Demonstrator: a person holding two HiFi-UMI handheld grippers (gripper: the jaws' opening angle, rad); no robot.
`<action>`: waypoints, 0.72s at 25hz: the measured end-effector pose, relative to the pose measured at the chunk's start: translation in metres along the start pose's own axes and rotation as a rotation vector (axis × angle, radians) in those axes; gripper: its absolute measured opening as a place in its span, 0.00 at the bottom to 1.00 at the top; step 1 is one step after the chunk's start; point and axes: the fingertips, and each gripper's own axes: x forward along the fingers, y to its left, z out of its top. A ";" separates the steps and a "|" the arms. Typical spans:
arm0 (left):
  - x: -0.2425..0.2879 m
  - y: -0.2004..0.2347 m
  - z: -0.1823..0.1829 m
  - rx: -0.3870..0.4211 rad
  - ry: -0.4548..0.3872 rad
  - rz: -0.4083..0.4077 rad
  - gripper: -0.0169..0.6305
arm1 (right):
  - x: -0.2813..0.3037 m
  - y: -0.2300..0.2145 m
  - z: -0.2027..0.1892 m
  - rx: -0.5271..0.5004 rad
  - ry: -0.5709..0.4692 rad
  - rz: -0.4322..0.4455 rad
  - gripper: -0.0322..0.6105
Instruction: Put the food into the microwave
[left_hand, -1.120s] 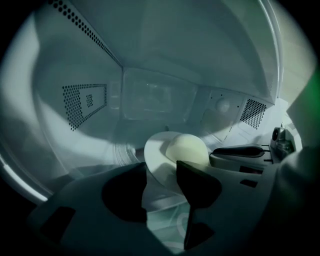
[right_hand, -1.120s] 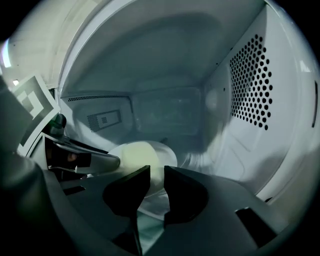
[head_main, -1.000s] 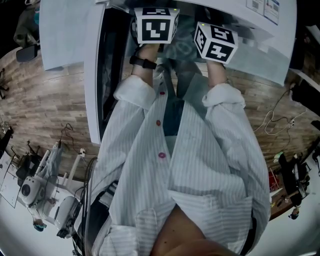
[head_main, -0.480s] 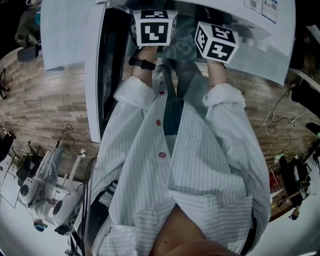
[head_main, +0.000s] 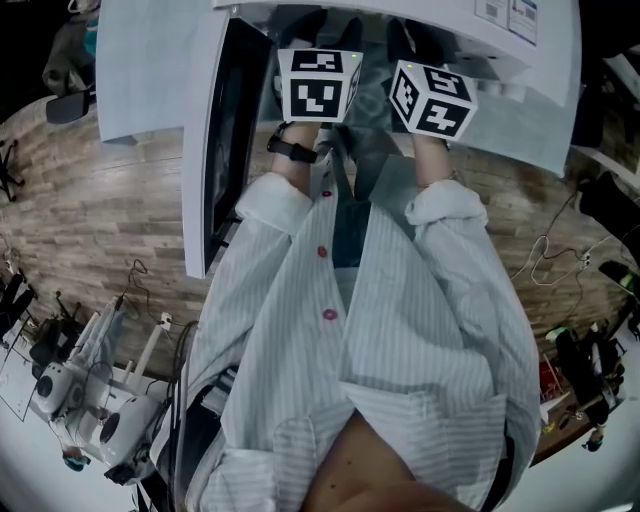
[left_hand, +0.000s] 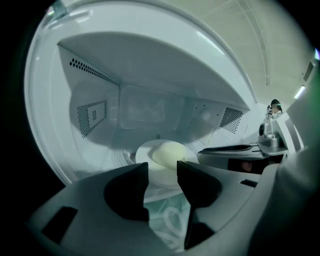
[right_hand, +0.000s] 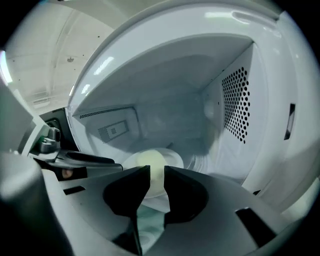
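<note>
A white plate (left_hand: 161, 165) with a pale yellow round food (left_hand: 170, 152) on it sits on the microwave floor (left_hand: 120, 155), inside the white cavity. The same plate (right_hand: 150, 167) shows in the right gripper view. My left gripper (left_hand: 162, 175) is at the cavity mouth, open, with the plate beyond its fingertips. My right gripper (right_hand: 157, 175) stands beside it, also open and short of the plate. Each gripper sees the other at its side. In the head view only their marker cubes (head_main: 318, 82) (head_main: 432, 98) show, and the jaws are hidden.
The microwave door (head_main: 215, 150) hangs open to the left of my arms. Perforated vents (right_hand: 237, 105) line the cavity walls. A pale green patterned surface (left_hand: 167, 220) lies under the jaws. Below is a wooden floor (head_main: 100, 230), with equipment (head_main: 80, 400) at lower left and cables (head_main: 550, 240) at right.
Both marker cubes have shifted a little towards the person in the head view, the left one more. The door and plate have stayed put.
</note>
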 end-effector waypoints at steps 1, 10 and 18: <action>-0.002 -0.003 0.000 0.005 -0.003 -0.009 0.32 | -0.001 0.002 0.001 0.004 0.001 0.011 0.21; -0.033 -0.014 0.012 -0.056 -0.041 -0.096 0.30 | -0.018 0.036 0.015 0.020 -0.008 0.140 0.17; -0.077 -0.059 0.052 -0.013 -0.128 -0.144 0.12 | -0.073 0.051 0.044 0.061 -0.029 0.344 0.13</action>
